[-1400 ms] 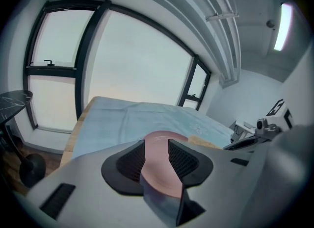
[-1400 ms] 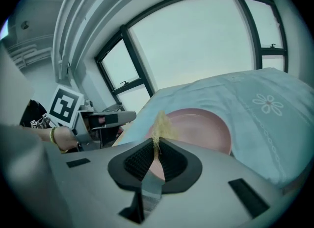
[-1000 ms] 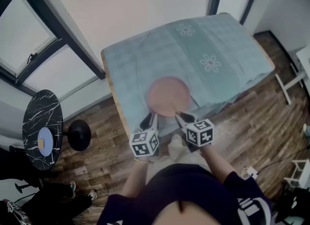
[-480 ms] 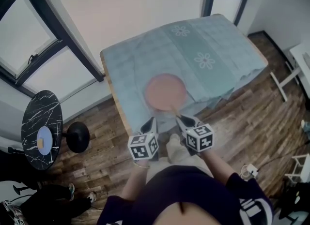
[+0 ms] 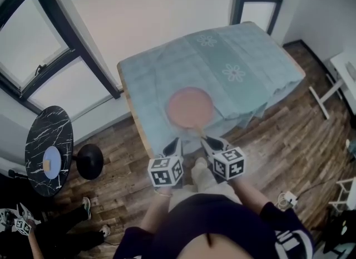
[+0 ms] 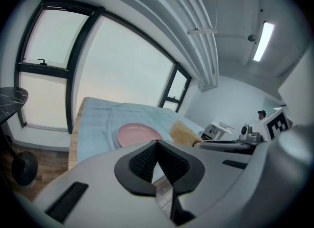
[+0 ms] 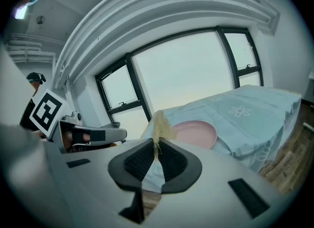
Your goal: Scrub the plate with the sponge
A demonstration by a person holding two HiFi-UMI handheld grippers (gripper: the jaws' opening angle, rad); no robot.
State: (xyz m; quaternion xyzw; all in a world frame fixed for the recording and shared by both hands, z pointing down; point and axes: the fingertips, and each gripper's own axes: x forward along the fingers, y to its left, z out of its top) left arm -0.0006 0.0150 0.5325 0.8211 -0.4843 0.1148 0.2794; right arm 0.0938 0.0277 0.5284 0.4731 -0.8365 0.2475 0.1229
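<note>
Left gripper (image 6: 156,144): jaws closed together, empty.
Right gripper (image 7: 156,146): jaws clamped on sponge (image 7: 159,123).
Progress: sponge held near plate (image 5: 191,106); scrubbing judged not yet begun.

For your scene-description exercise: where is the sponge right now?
Right gripper view: the sponge is pinched in the right hand-held gripper, close to the pink plate's near edge.
</note>
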